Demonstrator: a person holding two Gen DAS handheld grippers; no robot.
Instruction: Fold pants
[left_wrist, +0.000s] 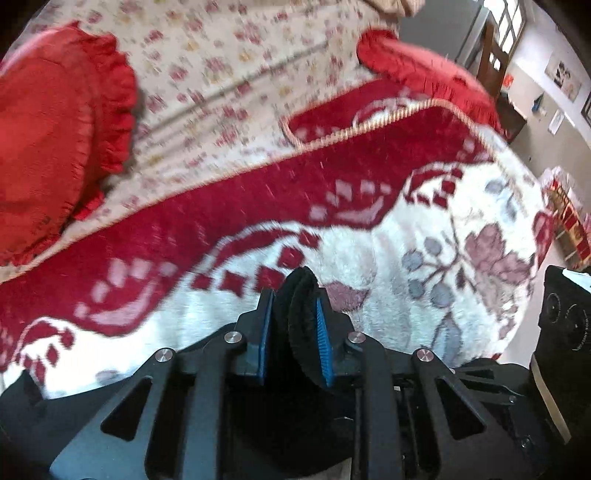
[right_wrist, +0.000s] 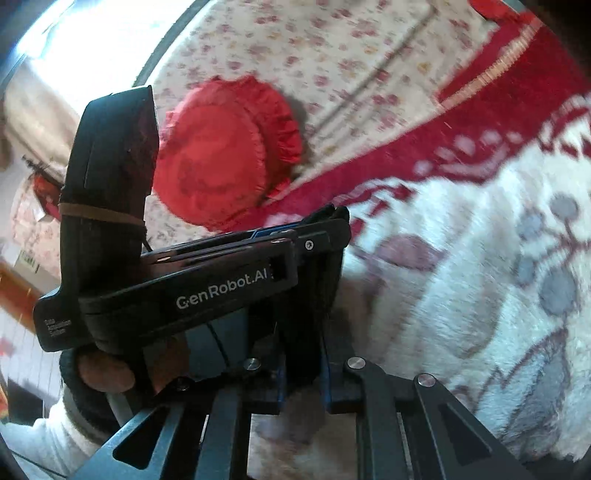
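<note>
The pants (left_wrist: 301, 317) are black fabric, of which only a bunched fold shows between blue pads. In the left wrist view my left gripper (left_wrist: 295, 295) is shut on that fold, above a red-and-white fleece blanket (left_wrist: 369, 258). In the right wrist view the left gripper (right_wrist: 338, 218) crosses sideways in front, and black pants cloth (right_wrist: 317, 288) hangs from its tip down into my right gripper (right_wrist: 303, 354). The right gripper's pads press on this cloth. The two grippers sit close together. The rest of the pants is hidden below both.
A round red frilled cushion (left_wrist: 55, 140) (right_wrist: 225, 155) lies on a floral sheet (left_wrist: 221, 74) beyond the blanket. A second red cushion (left_wrist: 424, 74) sits at the far right. A person's hand (right_wrist: 107, 373) holds the left gripper's handle. The right gripper's housing (left_wrist: 565, 332) is at the right edge.
</note>
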